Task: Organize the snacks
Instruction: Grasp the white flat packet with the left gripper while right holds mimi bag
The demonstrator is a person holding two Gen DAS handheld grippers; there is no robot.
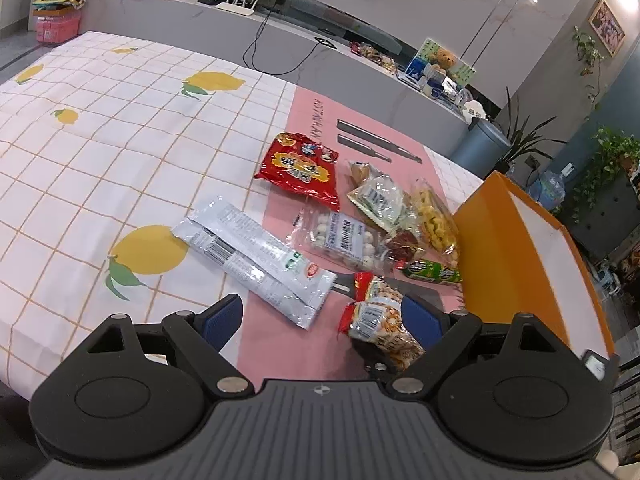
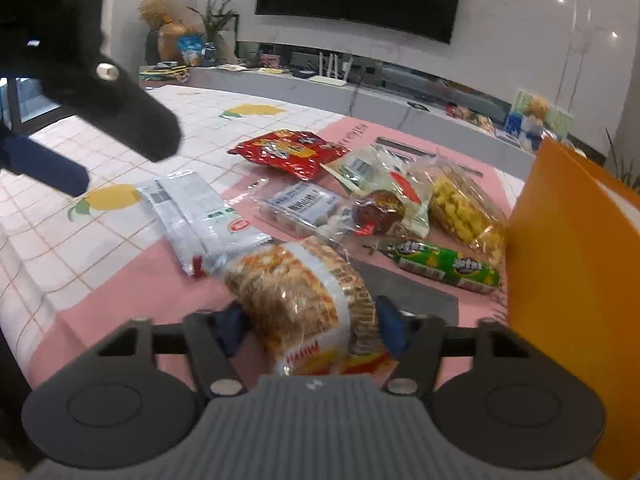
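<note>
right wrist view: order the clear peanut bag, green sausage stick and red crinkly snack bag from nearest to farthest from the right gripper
1. Clear peanut bag, between the right gripper pads.
2. Green sausage stick, further out, to the right, near the orange box.
3. Red crinkly snack bag, farthest, towards the back.

Glossy, crinkled plastic snack packets (image 1: pixel 256 248) lie on a matt checked cloth (image 1: pixel 100 160) beside a smooth orange cardboard box (image 1: pixel 520 248).
</note>
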